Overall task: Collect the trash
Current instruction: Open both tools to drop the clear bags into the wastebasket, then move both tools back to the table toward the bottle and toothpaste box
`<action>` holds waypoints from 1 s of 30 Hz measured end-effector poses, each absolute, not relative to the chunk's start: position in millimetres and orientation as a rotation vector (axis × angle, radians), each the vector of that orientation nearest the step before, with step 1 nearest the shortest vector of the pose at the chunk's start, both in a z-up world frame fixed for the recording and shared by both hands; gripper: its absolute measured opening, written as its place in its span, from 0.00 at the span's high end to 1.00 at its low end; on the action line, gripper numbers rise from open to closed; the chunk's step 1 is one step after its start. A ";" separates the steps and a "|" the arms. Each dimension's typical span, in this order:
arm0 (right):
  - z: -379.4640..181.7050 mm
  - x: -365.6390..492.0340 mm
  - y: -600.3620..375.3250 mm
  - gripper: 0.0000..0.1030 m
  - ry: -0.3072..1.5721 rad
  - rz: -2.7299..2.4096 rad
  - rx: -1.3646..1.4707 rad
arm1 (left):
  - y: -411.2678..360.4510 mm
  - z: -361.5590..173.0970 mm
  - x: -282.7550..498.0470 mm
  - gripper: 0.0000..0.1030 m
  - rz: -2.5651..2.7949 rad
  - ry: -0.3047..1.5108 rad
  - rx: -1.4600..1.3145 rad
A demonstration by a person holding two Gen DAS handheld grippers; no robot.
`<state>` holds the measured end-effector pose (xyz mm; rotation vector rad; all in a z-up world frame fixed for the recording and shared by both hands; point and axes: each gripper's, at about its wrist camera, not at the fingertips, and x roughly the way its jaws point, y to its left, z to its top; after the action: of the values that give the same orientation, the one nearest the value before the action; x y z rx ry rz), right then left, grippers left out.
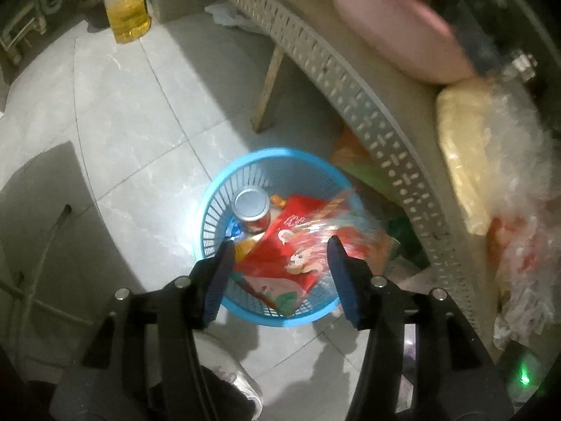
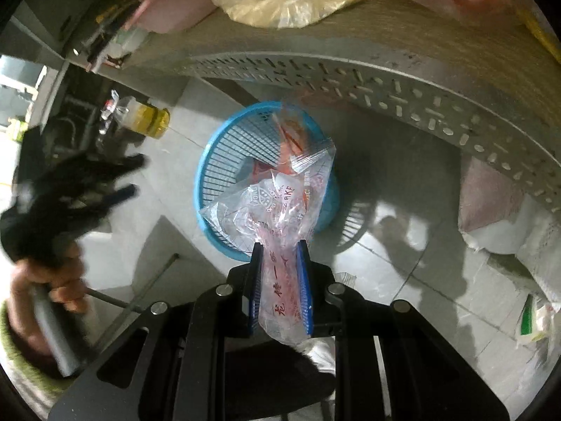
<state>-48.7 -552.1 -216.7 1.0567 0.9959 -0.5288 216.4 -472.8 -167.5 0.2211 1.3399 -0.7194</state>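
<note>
A round blue basket (image 1: 210, 217) stands on the tiled floor under the table edge. In it lie a silver-topped can (image 1: 251, 206) and a red snack wrapper (image 1: 284, 249). A blurred clear and red wrapper (image 1: 354, 217) is at the basket's right rim, free of the pads. My left gripper (image 1: 280, 245) is open straight above the basket with nothing pressed between its blue pads. My right gripper (image 2: 280, 245) is shut on a clear plastic bag with red print (image 2: 277, 210), which hangs over the basket (image 2: 217, 161). The left gripper (image 2: 129, 175) shows blurred at the left of the right wrist view.
A table with a perforated metal edge (image 1: 350, 84) overhangs the basket and carries a pink item (image 1: 392, 24) and a bag of pale yellow stuff (image 1: 466, 147). A bottle of yellow oil (image 1: 128, 10) stands on the floor beyond. White sacks (image 2: 508, 231) lie under the table.
</note>
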 end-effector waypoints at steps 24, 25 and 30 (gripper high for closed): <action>-225.0 87.6 -558.2 0.32 1.017 -0.536 0.742 | -221.3 45.1 166.2 0.25 -0.768 0.922 0.153; -220.1 82.5 -556.3 0.32 1.010 -0.538 0.737 | -206.8 46.7 166.6 0.25 -0.750 0.909 0.144; -193.5 48.5 -529.1 0.32 0.985 -0.528 0.705 | -134.7 55.0 162.5 0.25 -0.683 0.869 0.059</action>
<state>48.5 -529.1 -193.5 0.7052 0.9845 -0.5278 162.5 -134.7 55.0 0.0593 0.8688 -0.6832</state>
